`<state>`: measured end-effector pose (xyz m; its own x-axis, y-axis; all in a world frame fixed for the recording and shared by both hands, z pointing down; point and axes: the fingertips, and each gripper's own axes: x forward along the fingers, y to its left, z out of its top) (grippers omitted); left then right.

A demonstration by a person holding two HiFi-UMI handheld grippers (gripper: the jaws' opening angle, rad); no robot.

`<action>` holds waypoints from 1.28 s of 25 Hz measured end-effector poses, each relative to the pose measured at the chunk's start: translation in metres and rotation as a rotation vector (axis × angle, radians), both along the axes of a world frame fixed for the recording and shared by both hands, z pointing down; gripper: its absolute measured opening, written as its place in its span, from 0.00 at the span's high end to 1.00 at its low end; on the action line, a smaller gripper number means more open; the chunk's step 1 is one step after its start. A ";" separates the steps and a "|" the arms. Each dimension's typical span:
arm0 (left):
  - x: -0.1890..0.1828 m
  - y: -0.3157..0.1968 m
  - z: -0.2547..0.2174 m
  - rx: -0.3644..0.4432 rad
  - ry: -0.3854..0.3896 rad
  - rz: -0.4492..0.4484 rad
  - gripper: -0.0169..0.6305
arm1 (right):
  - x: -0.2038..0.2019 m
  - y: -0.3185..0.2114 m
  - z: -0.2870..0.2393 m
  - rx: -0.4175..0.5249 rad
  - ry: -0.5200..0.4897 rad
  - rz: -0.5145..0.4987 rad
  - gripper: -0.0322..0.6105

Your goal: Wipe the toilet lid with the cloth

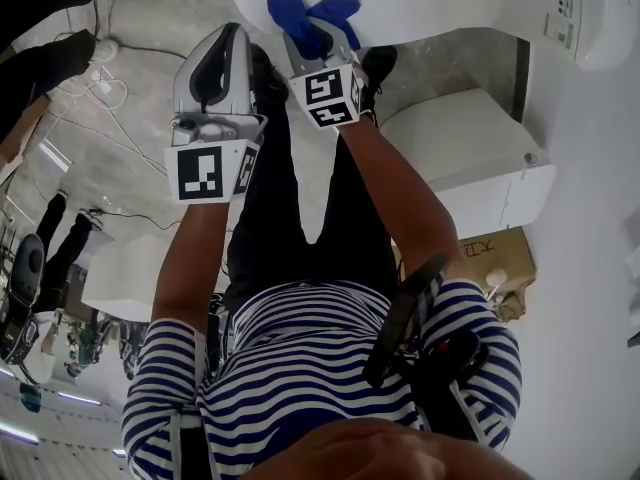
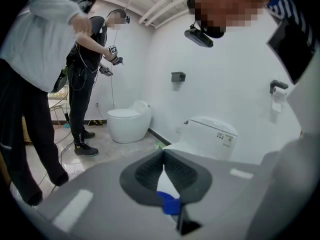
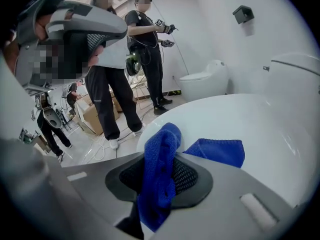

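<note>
The white toilet lid [image 1: 400, 3] lies at the top of the head view and fills the right gripper view [image 3: 250, 119]. A blue cloth [image 1: 300, 8] rests partly on the lid. My right gripper [image 1: 312, 40] is shut on the blue cloth [image 3: 160, 174]; one fold hangs between the pads and a loose corner lies on the lid beyond them. My left gripper [image 1: 238, 36] hovers just left of the right one, near the lid's edge. In the left gripper view the left gripper [image 2: 163, 156] has its pads closed together with nothing held; a blue scrap shows beyond them.
A second white toilet [image 1: 470, 158] stands to the right, with a cardboard box [image 1: 500, 258] beside it. A round toilet [image 2: 127, 121] sits by the far wall. Two people [image 2: 85, 84] stand nearby. Cables [image 1: 100, 98] lie across the floor at left.
</note>
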<state>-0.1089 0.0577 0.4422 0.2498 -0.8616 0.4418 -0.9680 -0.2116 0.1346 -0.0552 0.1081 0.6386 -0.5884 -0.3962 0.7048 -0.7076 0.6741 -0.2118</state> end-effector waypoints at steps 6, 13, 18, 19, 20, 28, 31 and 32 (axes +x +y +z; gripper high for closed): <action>-0.023 0.011 0.002 -0.008 0.001 -0.021 0.97 | -0.036 0.011 0.000 -0.006 -0.013 -0.043 0.77; -0.045 0.016 0.004 -0.009 0.003 -0.050 0.97 | -0.065 0.020 0.003 -0.014 -0.014 -0.091 0.77; -0.050 0.015 0.000 -0.002 0.007 -0.060 0.97 | -0.062 0.016 -0.005 -0.007 -0.009 -0.087 0.77; -0.050 0.015 -0.001 0.002 0.008 -0.061 0.97 | -0.060 0.014 -0.011 0.001 -0.012 -0.084 0.77; -0.049 0.014 -0.004 0.005 0.011 -0.060 0.97 | -0.057 0.011 -0.018 0.009 -0.016 -0.080 0.77; -0.027 0.002 -0.041 0.038 0.015 -0.053 0.97 | -0.010 -0.014 -0.101 0.082 -0.047 -0.022 0.77; -0.009 -0.008 -0.053 0.061 0.022 -0.043 0.97 | 0.019 -0.034 -0.135 0.126 -0.059 0.020 0.77; -0.004 -0.012 -0.058 0.068 0.023 -0.039 0.97 | 0.028 -0.042 -0.146 0.142 -0.065 0.034 0.77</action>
<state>-0.1127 0.0460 0.3843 0.2247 -0.8987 0.3766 -0.9726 -0.1831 0.1433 -0.0276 0.0664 0.4922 -0.6154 -0.5097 0.6012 -0.7184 0.6766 -0.1618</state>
